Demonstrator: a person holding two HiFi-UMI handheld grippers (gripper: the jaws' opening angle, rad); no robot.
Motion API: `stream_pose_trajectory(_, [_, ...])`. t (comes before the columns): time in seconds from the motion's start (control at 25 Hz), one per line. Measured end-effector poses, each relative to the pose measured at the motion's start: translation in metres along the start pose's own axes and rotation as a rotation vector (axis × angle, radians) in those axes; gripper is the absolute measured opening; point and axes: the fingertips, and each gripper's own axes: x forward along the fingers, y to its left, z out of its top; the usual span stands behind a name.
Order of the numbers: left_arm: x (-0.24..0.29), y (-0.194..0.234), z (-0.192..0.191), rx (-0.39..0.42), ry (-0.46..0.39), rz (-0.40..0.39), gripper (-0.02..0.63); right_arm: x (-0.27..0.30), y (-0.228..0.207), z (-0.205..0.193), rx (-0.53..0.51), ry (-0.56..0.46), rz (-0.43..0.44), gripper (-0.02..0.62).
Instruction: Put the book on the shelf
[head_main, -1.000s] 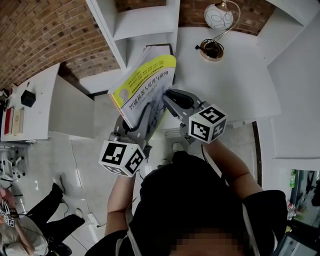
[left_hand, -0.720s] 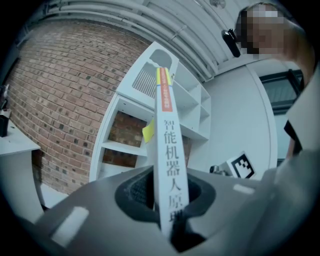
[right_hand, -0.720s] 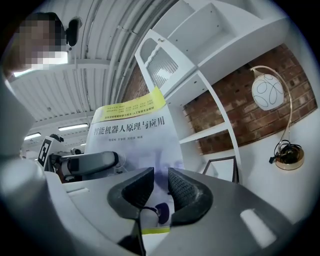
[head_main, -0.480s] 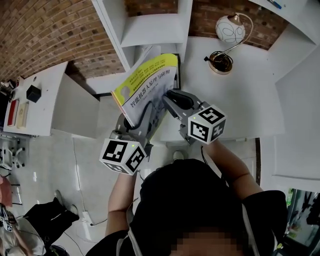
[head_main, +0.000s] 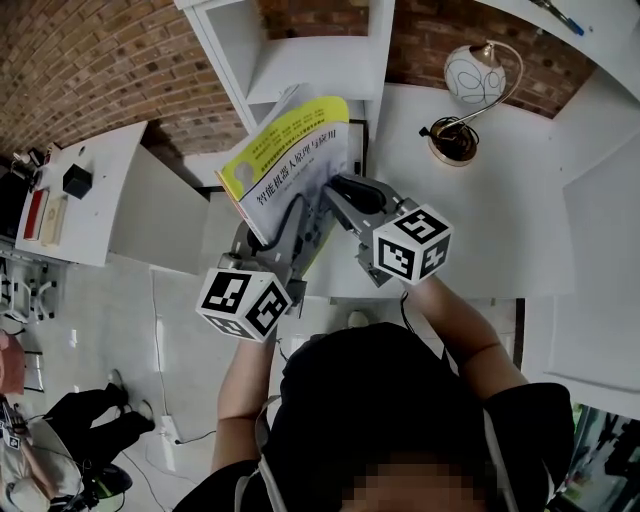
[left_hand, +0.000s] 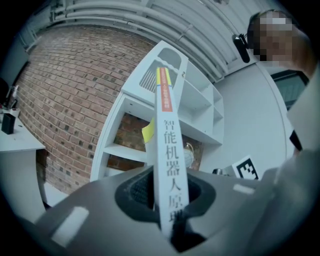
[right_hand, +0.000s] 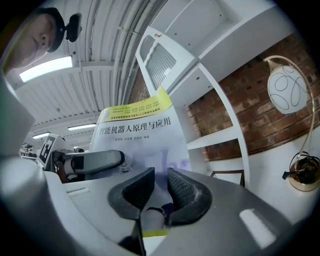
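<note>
A: Where is the book?

B: The thin yellow and white book (head_main: 290, 165) with black letters is up in the air. Two grippers hold it. It leans a bit, and its top end points at the tall white wooden shelf (head_main: 300, 55).

A: Is it on the shelf?

B: Not yet. It is just in front of the low part of the shelf, and I cannot tell if it touches.

A: What does the left gripper do?

B: The grey left gripper (left_hand: 167, 200) has its jaws pressed on the book's white back edge. The book stands up between them like a thin board.

A: And the right gripper?

B: The grey right gripper (right_hand: 160, 192) has its jaws nearly together. They pinch the book at its bottom edge, with the front cover facing that camera.

A: So both hold the same book?

B: Yes, one on each side, close to each other.

A: What else is there?

B: A lamp with a round white ball (head_main: 470, 72) and a bent gold arm stands on the white table (head_main: 500, 220), to the right of the shelf. Behind it all is a red brick wall (head_main: 90, 70).
</note>
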Motion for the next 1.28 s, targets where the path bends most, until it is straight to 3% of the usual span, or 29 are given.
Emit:
stream_pose_trajectory(0.56, [0.041,0.010,0.023,-0.060,-0.047,0.054,0.064,0.011,-0.020,0.026,0.002,-0.041,0.047,0.066])
stream_pose_trajectory(1.28, [0.082,0.045,0.068,-0.137,-0.100,-0.026,0.064,0.030,-0.031,0.055,-0.024,-0.095,-0.045,0.066])
